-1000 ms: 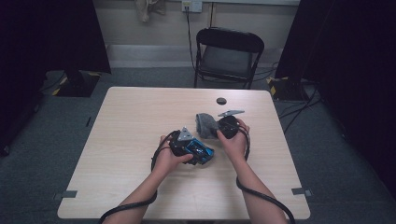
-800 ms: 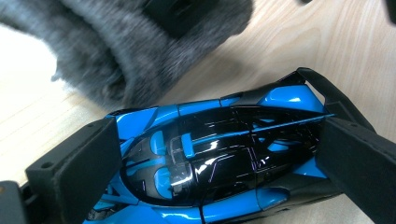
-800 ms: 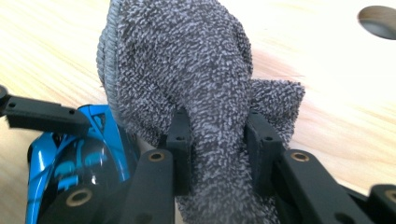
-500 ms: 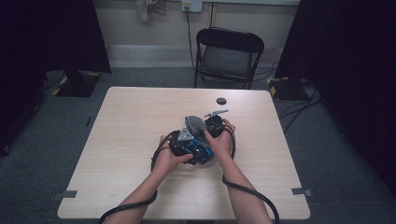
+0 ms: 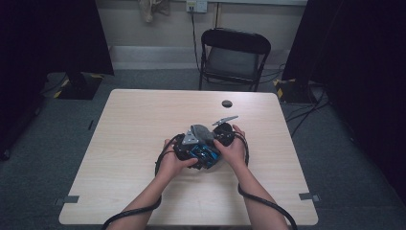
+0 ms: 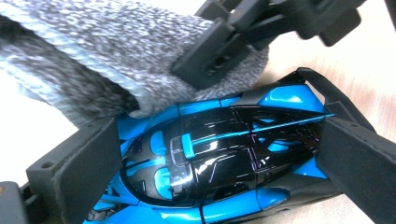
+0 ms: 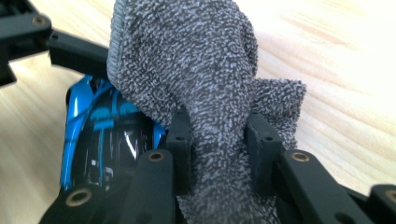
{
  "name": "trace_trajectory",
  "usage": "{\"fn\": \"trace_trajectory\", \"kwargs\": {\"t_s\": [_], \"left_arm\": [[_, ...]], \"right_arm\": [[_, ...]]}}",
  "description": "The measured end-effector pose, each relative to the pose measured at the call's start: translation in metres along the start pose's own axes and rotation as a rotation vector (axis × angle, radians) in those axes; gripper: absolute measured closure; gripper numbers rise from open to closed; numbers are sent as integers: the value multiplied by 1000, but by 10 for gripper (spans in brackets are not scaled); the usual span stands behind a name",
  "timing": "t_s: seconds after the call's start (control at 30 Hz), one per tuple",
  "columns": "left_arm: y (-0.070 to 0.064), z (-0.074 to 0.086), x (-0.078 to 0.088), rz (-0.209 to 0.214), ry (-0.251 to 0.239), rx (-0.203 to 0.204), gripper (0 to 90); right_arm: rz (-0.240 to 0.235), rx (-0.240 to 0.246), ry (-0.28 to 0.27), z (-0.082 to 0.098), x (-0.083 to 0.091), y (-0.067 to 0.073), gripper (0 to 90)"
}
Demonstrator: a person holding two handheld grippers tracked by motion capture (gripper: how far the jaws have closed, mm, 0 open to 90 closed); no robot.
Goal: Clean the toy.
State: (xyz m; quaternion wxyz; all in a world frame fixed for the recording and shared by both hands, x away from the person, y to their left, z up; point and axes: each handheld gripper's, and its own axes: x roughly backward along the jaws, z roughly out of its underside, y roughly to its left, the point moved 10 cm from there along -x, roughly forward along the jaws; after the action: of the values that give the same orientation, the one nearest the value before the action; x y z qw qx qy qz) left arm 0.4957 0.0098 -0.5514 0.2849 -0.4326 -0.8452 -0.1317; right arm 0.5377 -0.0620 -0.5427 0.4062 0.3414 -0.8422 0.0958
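We see a glossy blue and black toy car (image 6: pixel 224 158) low on the table (image 5: pixel 134 124), and a grey speckled cloth (image 7: pixel 196 79) bunched and draped over one end of it, touching its body.

No legible text, labels, brand marks, numbers or signs anywhere. The toy car (image 6: pixel 224 158) carries only blue and black body pattern, no lettering. The grey cloth (image 7: pixel 201 93) is plain knit. The black jaws of both grippers show bare screw holes, no markings. The table (image 5: pixel 129 129) is plain wood grain. The wall outlet (image 5: pixel 197 5) is too small and dim to read.
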Motion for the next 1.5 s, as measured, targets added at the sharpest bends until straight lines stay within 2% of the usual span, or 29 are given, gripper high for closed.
{"fn": "trace_trajectory", "kwargs": {"t_s": [0.13, 0.53, 0.7, 0.83, 0.93, 1.0, 1.17, 1.27, 1.43, 1.5], "left_arm": [[0, 0, 0, 0, 5, 1, 0], [0, 0, 0, -1, 8, 1, 0], [0, 0, 0, -4, 3, 1, 0], [0, 0, 0, -4, 3, 2, 0], [0, 0, 0, -5, 2, 1, 0], [0, 0, 0, -5, 2, -1, 0], [-1, 0, 0, -6, 2, 1, 0], [-1, 0, 0, -7, -1, 3, 0], [-1, 0, 0, -8, -8, 7, 0], [-1, 0, 0, -10, -13, 9, 0]], "right_arm": [[-8, 25, 10, 6, 8, -1, 678], [-20, 8, 29, 36, 37, -13, 678], [5, 7, 33, 45, 49, -20, 679], [31, -26, 10, 45, 56, -28, 679], [57, -59, -19, 37, 58, -34, 679], [85, -69, -31, 29, 57, -37, 679], [110, -101, -42, 8, 44, -38, 676], [115, -104, -47, -6, 31, -33, 676], [139, -78, -43, -22, 7, -19, 673], [123, -83, -51, -27, -2, -13, 671]]}}
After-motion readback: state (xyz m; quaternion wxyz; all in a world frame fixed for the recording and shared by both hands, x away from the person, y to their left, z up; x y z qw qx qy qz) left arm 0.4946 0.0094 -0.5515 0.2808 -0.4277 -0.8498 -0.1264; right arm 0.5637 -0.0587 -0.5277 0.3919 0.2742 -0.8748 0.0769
